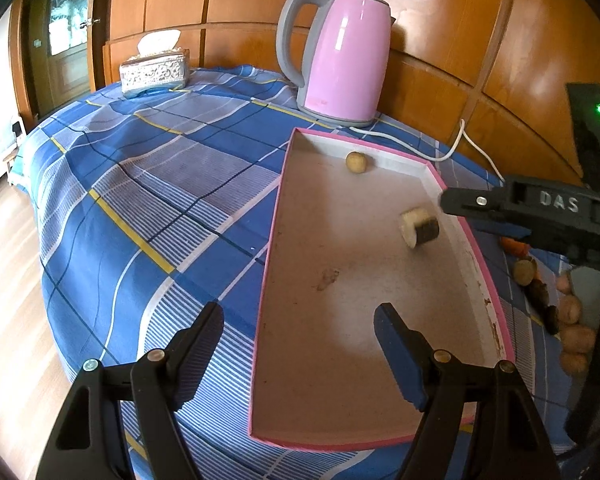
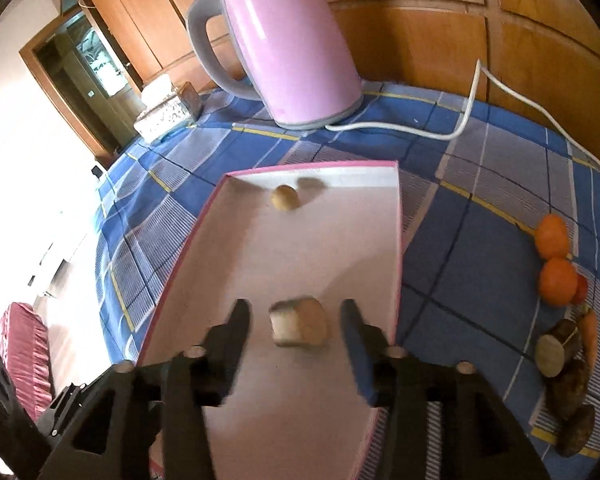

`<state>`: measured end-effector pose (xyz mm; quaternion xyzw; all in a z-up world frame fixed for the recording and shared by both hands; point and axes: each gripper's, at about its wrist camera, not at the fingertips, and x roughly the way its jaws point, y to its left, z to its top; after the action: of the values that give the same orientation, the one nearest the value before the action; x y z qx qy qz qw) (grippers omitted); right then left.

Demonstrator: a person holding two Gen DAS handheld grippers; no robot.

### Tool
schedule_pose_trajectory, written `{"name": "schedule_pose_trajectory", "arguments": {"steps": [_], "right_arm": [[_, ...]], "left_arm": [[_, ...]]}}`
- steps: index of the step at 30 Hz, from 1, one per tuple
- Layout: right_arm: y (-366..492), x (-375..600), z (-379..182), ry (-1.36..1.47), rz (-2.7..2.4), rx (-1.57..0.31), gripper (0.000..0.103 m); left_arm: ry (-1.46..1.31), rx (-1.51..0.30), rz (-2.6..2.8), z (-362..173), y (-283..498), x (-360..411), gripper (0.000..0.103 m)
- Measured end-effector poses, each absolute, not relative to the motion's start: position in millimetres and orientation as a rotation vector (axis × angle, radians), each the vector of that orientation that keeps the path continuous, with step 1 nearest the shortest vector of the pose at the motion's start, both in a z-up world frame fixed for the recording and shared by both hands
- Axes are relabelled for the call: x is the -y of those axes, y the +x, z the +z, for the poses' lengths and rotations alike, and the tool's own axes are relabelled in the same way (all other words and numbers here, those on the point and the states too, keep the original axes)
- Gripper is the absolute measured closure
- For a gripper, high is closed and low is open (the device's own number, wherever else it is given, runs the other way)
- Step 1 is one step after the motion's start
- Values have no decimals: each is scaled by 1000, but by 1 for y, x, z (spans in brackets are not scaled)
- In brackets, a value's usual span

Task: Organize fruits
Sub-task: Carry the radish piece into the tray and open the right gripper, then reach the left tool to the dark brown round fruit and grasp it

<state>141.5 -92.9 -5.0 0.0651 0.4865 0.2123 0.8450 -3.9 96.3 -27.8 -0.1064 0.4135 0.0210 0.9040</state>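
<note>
Black fingers of the right tool stand apart, released, with the cut root piece lying free between them on the floor of the pink-rimmed box. Left tool hangs spread and empty over the box's near end. Box rests on the checked counter cloth, just before the pink kettle. Root piece appears firm, light and prone to roll; grip across its cut faces. One small round fruit lies at the far wall.
</note>
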Motion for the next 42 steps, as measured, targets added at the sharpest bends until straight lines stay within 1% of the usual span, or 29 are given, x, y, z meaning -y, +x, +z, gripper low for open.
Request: {"name": "schedule_pose_trajectory", "arguments": {"steps": [1,3,4,5,7,17,24,34,42], "right_arm": [[139,94,-3,130,436,-1017,43],[134,99,0,121,418,-1000,43],[131,103,2,118,407,-987,41],[128,107,4,111,390,-973,37],[119,118,8,99,357,-946,35],[80,193,13,111,160,-889,34],[49,256,7,125,-61,-860,34],[2,366,-25,267,-482,-874,31],[-25,405,-48,302,-670,-892,31]], "left_arm": [[-222,-856,42,-28,-4,-96,25],[-224,-859,42,-29,-3,-97,23],[-223,-858,44,-28,-3,-97,22],[-221,-855,47,-28,-4,-96,20],[-219,-848,51,-27,-5,-96,19],[-198,-836,30,-23,-7,-91,18],[-195,-834,9,-21,-8,-87,18],[-146,-801,-54,-10,-10,-70,18],[-79,-770,-187,15,-1,-32,18]]}}
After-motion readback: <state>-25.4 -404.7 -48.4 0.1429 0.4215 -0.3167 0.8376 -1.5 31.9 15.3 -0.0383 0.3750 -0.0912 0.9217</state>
